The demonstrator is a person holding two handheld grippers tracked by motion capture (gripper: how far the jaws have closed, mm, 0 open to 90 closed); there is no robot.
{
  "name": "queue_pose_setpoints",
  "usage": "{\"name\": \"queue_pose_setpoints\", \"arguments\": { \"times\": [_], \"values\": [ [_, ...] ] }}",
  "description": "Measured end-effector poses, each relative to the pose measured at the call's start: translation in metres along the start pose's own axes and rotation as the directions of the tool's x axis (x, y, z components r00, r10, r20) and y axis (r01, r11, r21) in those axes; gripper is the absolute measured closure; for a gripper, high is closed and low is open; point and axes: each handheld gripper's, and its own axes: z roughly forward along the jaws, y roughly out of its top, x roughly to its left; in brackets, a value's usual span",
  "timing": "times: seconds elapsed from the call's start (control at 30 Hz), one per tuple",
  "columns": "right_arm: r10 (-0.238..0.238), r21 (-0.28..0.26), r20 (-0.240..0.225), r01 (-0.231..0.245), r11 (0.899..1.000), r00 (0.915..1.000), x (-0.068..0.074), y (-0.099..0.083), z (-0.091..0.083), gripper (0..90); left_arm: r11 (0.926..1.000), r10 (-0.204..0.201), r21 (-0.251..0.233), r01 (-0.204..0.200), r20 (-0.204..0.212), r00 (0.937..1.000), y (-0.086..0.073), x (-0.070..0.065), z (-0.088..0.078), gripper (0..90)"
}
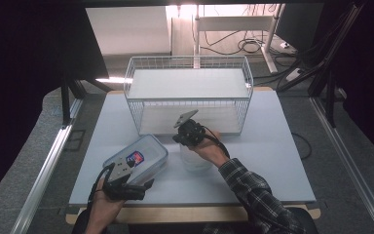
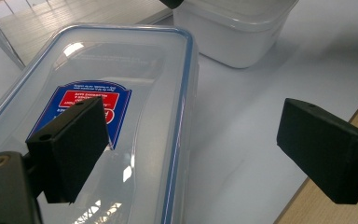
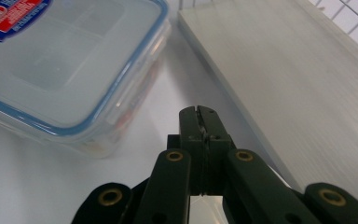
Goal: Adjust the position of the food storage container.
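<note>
A clear rectangular container (image 1: 143,155) with a blue-rimmed lid and a red-and-blue label lies at the front left of the white table. My left gripper (image 1: 137,179) is open at its near end. In the left gripper view one jaw hangs over the label (image 2: 86,105) and the other over the table's front edge, with the left gripper (image 2: 191,140) straddling the lid's blue rim. A second, smaller clear tub (image 1: 195,160) stands to the right, under the person's right hand. My right gripper (image 3: 199,115) is shut above the table beside the labelled container (image 3: 60,60), with nothing seen between its jaws.
A white wire basket (image 1: 190,95) stands at the back centre with a pale board (image 1: 187,83) laid on it; that board (image 3: 298,79) runs along the right of the right gripper view. The table's wooden front edge (image 2: 335,205) is close to my left gripper.
</note>
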Motion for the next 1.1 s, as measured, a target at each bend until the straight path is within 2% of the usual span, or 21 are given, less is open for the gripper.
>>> {"name": "queue_pose_setpoints", "arguments": {
  "times": [0.07, 0.1, 0.3, 0.53, 0.63, 0.87, 1.0, 1.1],
  "values": [
    [-0.01, 0.017, 0.035, 0.01, 1.0, 0.9993, -0.003, -0.001, -0.002, 89.7, 1.0, 0.0, -0.002, 0.0, -0.001, 1.0, 0.0, 0.0, 0.0, 8.8],
    [-0.004, 0.017, 0.036, 0.004, 1.0, 0.9994, -0.005, -0.002, -0.003, 89.7, 1.0, -0.001, -0.003, 0.001, -0.001, 1.0, 0.0, 0.0, 0.0, 8.8],
    [0.059, 0.031, 0.073, -0.061, 0.998, 0.9956, -0.022, -0.015, -0.015, 89.7, 1.0, 0.002, 0.001, -0.002, 0.0, 1.0, 0.0, 0.0, 0.0, 8.9],
    [0.139, 0.015, 0.118, -0.142, 0.99, 0.9833, -0.039, -0.04, -0.038, 89.6, 0.9999, 0.012, 0.003, -0.012, 0.005, 0.9999, 0.0, -0.002, 0.002, 8.9],
    [0.189, 0.001, 0.118, -0.19, 0.982, 0.9749, -0.045, -0.051, -0.047, 89.6, 0.9999, 0.011, 0.003, -0.011, 0.008, 0.9999, 0.0, -0.002, 0.002, 8.9],
    [0.228, 0.005, 0.143, -0.232, 0.973, 0.9629, -0.053, -0.066, -0.061, 89.8, 0.9999, 0.011, 0.005, -0.011, 0.013, 0.9998, 0.0, -0.003, 0.003, 8.9],
    [0.219, 0.021, 0.18, -0.227, 0.974, 0.9589, -0.056, -0.07, -0.067, 89.8, 0.9999, 0.011, 0.001, -0.011, 0.016, 0.9998, 0.0, -0.003, 0.002, 8.9],
    [0.228, 0.033, 0.213, -0.24, 0.97, 0.9501, -0.06, -0.077, -0.072, 89.8, 1.0, 0.008, -0.002, -0.008, 0.02, 0.9998, 0.0, -0.003, 0.002, 8.9]
  ]
}}
